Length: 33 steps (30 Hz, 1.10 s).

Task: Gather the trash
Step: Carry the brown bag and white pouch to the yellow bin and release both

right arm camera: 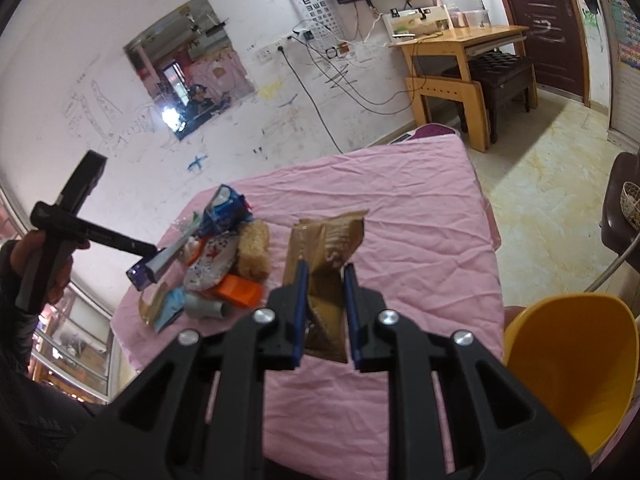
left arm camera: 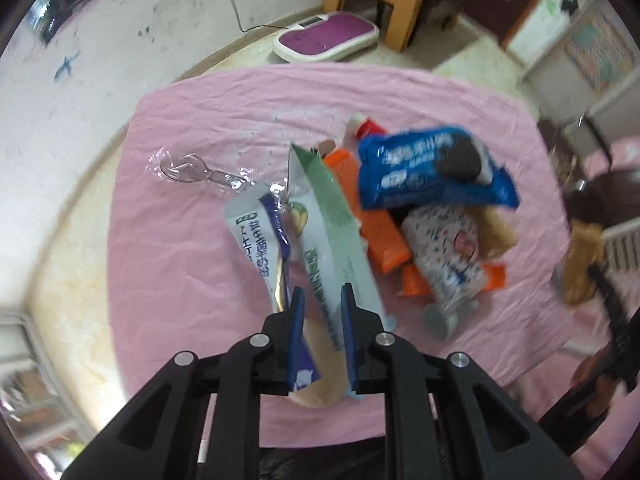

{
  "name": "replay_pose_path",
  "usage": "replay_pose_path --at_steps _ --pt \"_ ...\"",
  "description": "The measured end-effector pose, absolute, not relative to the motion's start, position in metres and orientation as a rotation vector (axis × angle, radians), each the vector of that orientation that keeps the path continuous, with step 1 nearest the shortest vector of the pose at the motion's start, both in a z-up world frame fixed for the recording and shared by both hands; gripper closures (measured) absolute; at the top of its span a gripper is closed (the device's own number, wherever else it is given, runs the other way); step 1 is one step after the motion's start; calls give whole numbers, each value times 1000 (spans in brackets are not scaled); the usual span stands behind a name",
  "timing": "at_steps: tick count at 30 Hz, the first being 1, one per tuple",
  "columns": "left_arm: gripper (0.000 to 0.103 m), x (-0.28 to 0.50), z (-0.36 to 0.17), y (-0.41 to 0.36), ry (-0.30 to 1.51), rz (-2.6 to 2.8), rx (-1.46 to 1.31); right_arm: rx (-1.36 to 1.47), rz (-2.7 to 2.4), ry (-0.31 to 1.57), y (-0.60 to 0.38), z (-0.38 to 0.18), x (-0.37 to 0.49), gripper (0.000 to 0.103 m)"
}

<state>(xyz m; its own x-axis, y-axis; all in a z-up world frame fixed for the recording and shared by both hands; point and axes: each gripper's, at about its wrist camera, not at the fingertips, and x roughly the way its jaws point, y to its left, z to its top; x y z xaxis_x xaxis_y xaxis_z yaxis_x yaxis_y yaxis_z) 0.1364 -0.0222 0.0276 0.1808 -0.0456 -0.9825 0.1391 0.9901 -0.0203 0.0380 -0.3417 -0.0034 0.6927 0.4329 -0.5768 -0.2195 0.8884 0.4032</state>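
1. The heap of wrappers (left arm camera: 420,216) lies on the cloth-covered table (left arm camera: 192,280), toward its 1 o'clock part in the left wrist view.
2. A wrapped spoon (left arm camera: 192,170) lies apart at the heap's 9 o'clock.
3. The scale (left arm camera: 326,36) sits on the floor beyond the table, at 12 o'clock.
4. In the right wrist view, a bin (right arm camera: 568,368) stands off the table at 4 o'clock.
5. A desk (right arm camera: 460,40) stands at the wall, 1 o'clock.

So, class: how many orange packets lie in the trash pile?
2 visible: the long orange packet under the blue cookie wrapper, a smaller orange packet behind the patterned pouch. More may be hidden.
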Motion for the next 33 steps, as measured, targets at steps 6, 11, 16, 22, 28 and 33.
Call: replay_pose_path --at_steps 6,11,16,22,28,33 --pt "88 143 18 -6 1437 -71 156 299 392 722 -336 -5 37 87" --pt "88 144 13 0 1445 -71 197 299 389 725 -336 -4 38 86" --pt "87 146 19 17 1427 -36 211 298 379 731 -340 -5 38 86" --pt "34 145 -1 39 1487 -6 166 336 313 724 -366 -9 32 86" --pt "19 144 -21 46 1535 24 97 395 174 716 -418 -19 14 86" --pt "51 146 -32 52 1523 91 55 448 67 725 -458 -36 -6 86"
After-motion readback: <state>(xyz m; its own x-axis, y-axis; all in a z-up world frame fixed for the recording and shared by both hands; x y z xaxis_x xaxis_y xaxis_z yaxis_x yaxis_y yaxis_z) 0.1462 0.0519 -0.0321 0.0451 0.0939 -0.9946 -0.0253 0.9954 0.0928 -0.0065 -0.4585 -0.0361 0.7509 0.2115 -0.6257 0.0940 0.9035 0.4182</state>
